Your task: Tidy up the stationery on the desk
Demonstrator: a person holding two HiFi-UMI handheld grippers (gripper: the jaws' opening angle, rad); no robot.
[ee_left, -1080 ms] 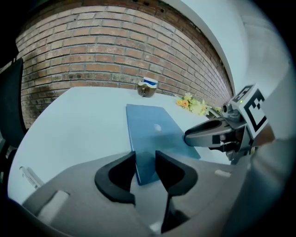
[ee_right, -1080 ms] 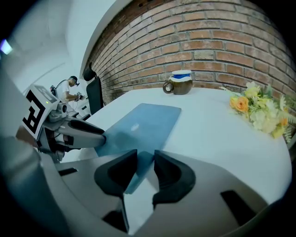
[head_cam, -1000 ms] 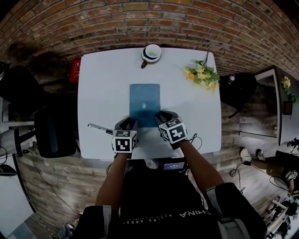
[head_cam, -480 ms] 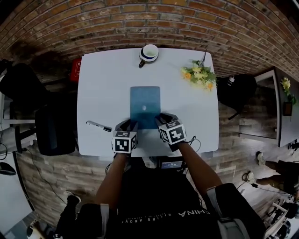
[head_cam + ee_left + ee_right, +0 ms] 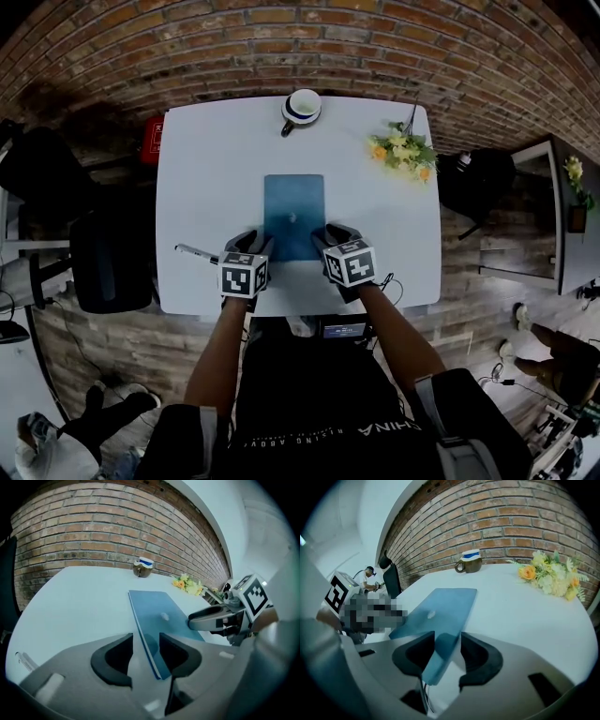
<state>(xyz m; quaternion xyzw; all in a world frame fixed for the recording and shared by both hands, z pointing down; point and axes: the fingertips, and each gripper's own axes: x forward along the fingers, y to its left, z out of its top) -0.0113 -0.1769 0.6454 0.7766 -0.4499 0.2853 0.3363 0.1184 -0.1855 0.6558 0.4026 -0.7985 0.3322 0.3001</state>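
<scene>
A closed blue laptop (image 5: pixel 293 211) lies flat in the middle of the white desk (image 5: pixel 206 178). My left gripper (image 5: pixel 255 242) is at its near left corner and my right gripper (image 5: pixel 330 234) at its near right corner. In the left gripper view the laptop (image 5: pixel 159 616) runs its edge between the jaws of the left gripper (image 5: pixel 146 641), which have just been opening, with a gap at the left pad. In the right gripper view the laptop (image 5: pixel 440 611) has its corner between the right gripper (image 5: pixel 447 641), also just opening and not pressing.
A pen (image 5: pixel 195 251) lies on the desk left of my left gripper. A mug (image 5: pixel 302 107) stands at the far edge and flowers (image 5: pixel 405 150) at the far right. A red object (image 5: pixel 150 141) and a black chair (image 5: pixel 108 262) are off the desk's left side.
Both grippers stay at the laptop's near corners. The left gripper's marker cube has shifted slightly to the left. The laptop still lies flat in the same place.
</scene>
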